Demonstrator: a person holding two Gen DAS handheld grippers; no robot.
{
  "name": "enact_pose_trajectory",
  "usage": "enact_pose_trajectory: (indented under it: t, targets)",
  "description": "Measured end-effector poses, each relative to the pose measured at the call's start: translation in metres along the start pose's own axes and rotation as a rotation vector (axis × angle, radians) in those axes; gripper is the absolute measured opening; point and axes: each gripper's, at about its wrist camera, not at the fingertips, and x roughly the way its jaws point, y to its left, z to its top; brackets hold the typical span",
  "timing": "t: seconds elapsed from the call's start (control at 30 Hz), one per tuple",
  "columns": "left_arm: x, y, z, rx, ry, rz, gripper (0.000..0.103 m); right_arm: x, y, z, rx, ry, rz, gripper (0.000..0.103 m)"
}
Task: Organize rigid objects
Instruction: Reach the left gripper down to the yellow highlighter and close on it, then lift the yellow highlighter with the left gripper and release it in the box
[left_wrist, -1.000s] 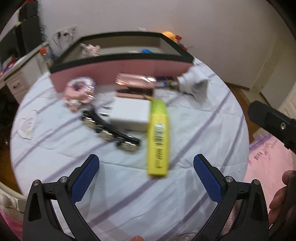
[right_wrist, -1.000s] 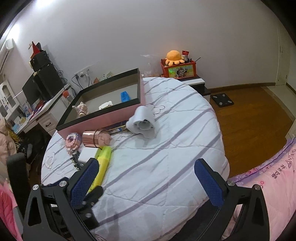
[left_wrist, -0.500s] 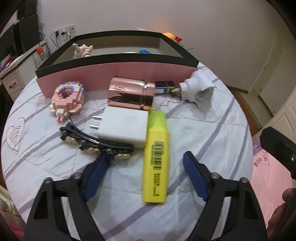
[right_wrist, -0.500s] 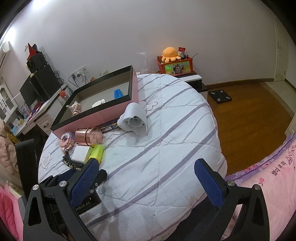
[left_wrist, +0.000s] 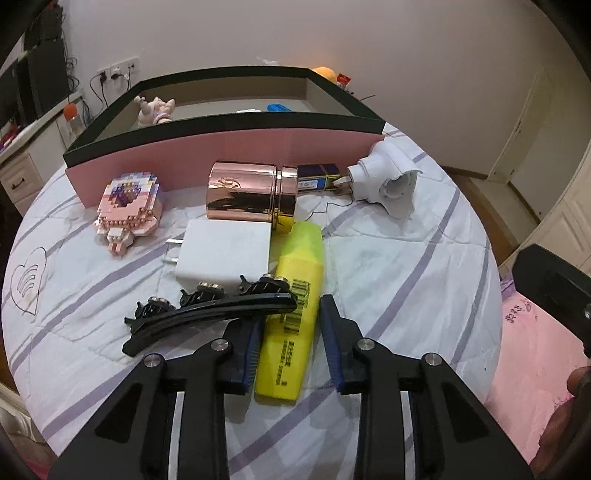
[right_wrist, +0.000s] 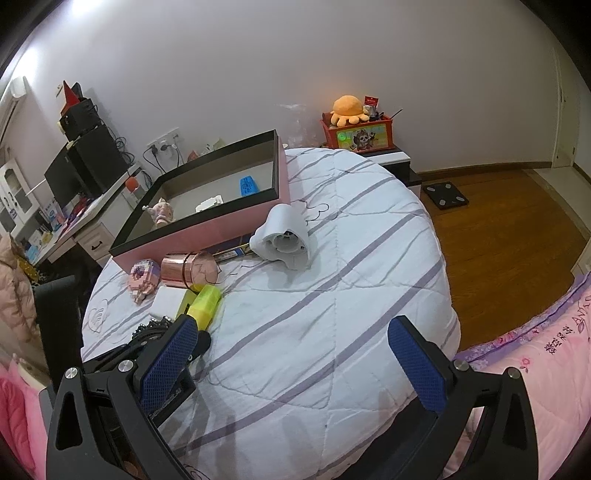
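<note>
Right now the left gripper is closing around the lower end of the yellow highlighter, which lies flat on the striped bedcover with its cap toward the pink box. The left pad looks to be against the highlighter's side; a thin gap shows at the right pad, so I judge the grip not yet firm. The right gripper hangs spread wide and empty over a bare stretch of cover, well apart from the clutter.

To do this step well, let the jaws finish squeezing before any lift, and keep them square across the highlighter's flat sides so it does not twist out. The black hair clip is the thing to watch: its end rests across the highlighter's edge and just over the left finger, so it may ride up or snag. Lifting straight up and slowly should let the clip slide off rather than fling. The white charger sits just beside the highlighter near its cap, and the copper tin is close to that cap, so avoid dragging forward.

The box already holds a small figurine and a blue item, with bare floor between them; that looks like the place to set the highlighter down.
</note>
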Motion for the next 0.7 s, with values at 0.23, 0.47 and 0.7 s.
enact_pose_trajectory:
  t: [0.23, 0.47, 0.7]
  targets:
    - [0.002, -0.012, -0.003, 0.047, -0.013, -0.011, 0.029, -0.001, -0.006, -0.001, 0.016, -0.004, -0.003, 0.103]
    - [-0.001, -0.001, -0.002, 0.024, 0.001, -0.079, 0.026, -0.003, -0.007, 0.000, 0.022, -0.010, -0.004, 0.103]
    - [-0.023, 0.002, 0.000, 0.005, -0.024, -0.157, 0.026, -0.005, -0.005, 0.001, 0.017, -0.014, -0.007, 0.103]
